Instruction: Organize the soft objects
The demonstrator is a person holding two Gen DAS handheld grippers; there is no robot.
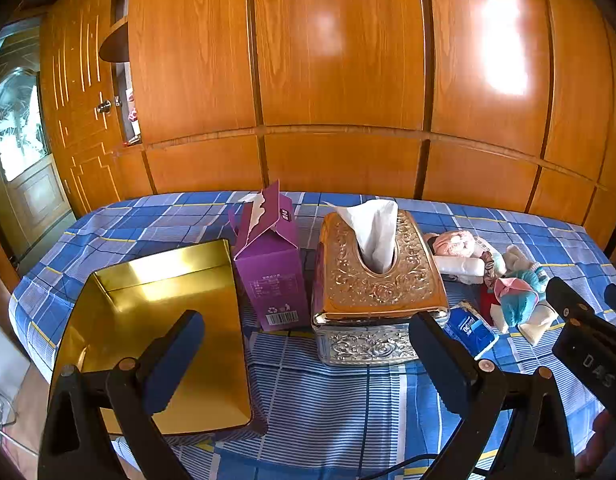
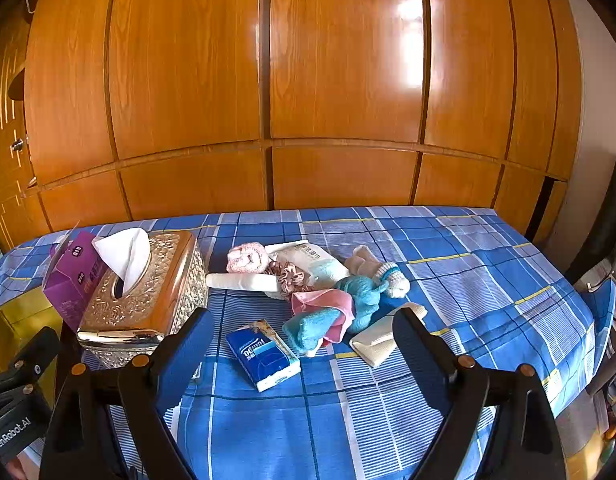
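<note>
A heap of soft things lies on the blue plaid table: a pink fluffy piece, a white roll, a satin scrunchie, a wipes pack, a blue and pink cloth, a beige sock, a folded cream cloth and a blue tissue pack. The heap also shows in the left wrist view. My right gripper is open just before the tissue pack. My left gripper is open and empty before the gold tin and the tissue box.
A purple carton stands between the open gold tin and the ornate tissue box. Wooden wardrobe doors rise behind the table. The table's right edge drops off beside clutter. The right gripper's body shows at the left view's right side.
</note>
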